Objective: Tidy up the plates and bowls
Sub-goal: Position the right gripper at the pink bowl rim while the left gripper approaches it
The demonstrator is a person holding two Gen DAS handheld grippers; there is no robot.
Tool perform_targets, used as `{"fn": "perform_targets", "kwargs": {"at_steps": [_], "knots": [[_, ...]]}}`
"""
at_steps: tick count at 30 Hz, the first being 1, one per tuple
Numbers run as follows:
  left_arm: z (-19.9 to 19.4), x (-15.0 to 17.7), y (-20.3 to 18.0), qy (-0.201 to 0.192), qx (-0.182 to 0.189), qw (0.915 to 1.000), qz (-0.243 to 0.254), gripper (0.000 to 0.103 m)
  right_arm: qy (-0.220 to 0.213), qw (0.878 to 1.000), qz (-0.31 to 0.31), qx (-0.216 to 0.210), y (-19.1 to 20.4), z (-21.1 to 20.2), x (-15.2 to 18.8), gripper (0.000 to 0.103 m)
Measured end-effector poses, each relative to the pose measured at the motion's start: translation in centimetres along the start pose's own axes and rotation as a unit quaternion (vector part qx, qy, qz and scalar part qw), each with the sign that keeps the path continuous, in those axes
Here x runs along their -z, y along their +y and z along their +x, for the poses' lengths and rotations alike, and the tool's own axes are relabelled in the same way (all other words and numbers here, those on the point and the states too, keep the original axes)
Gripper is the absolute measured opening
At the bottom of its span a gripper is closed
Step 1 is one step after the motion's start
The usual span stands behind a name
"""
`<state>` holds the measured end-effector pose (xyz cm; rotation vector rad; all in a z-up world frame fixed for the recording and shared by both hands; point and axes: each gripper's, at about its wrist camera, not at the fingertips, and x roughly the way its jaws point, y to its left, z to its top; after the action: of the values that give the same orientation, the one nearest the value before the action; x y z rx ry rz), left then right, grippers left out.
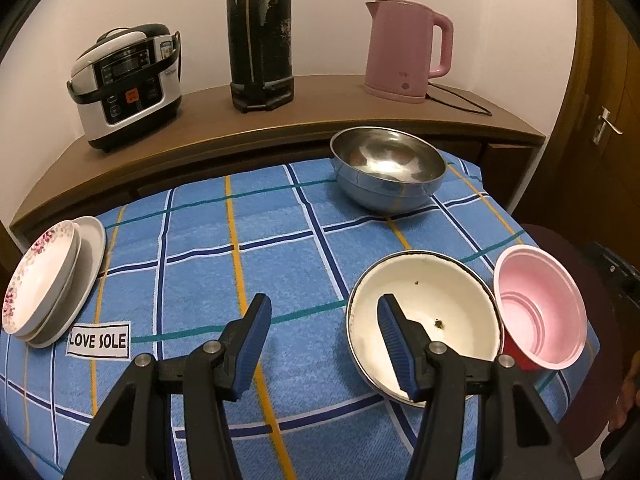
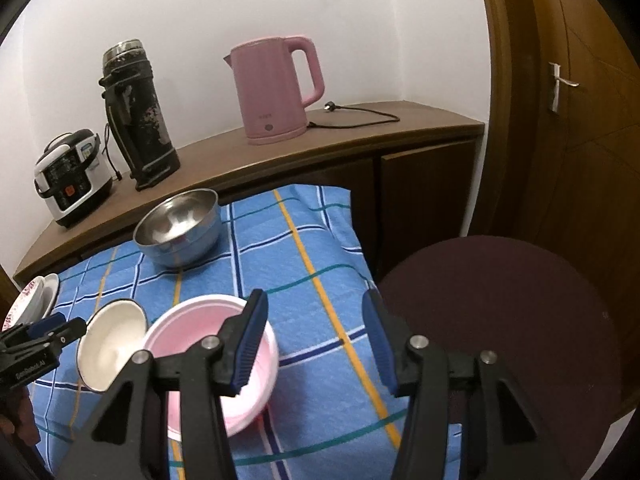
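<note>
While the left gripper (image 1: 320, 344) stood spread, the right gripper's (image 2: 316, 340) parted fingers needed squarer seating astride the pink bowl's (image 2: 192, 332) rim.

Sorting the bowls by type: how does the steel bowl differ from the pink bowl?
The steel bowl is shiny metal with smooth curved walls; the pink bowl is matte, with stepped walls and a red outside. The steel bowl stands alone near the sideboard; the pink bowl sits against the white enamel bowl. Both are upright and empty on the checked cloth.
</note>
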<state>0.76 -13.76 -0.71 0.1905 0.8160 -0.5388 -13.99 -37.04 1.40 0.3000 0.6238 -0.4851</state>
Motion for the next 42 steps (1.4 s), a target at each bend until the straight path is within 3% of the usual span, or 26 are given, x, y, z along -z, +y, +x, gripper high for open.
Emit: {"fn": "perform_targets", "kwargs": {"at_steps": [9, 17, 30, 35, 42], "knots": [[-0.2, 0.0, 1.2, -0.001, 0.001, 1.0000, -0.010, 0.058, 0.004, 1.000, 0.020, -0.024, -0.9, 0.0, 0.1, 0.050], [0.1, -0.1, 0.4, 0.001, 0.016, 0.9998, 0.008, 0.058, 0.001, 0.999, 0.001, -0.034, -0.5, -0.5, -0.2, 0.050], [-0.9, -0.6, 2.7, -0.011, 0.009, 0.9998, -0.013, 0.058, 0.001, 0.999, -0.010, -0.042, -0.4, -0.7, 0.0, 0.050], [-0.7, -0.6, 1.4, -0.005, 0.031, 0.9995, -0.008, 0.058, 0.008, 0.999, -0.011, -0.052, -0.5, -0.8, 0.2, 0.051], [-0.5, -0.6, 0.6, -0.006, 0.029, 0.9995, 0.010, 0.058, 0.002, 0.998, -0.001, -0.055, -1.2, -1.2, 0.2, 0.051]]}}
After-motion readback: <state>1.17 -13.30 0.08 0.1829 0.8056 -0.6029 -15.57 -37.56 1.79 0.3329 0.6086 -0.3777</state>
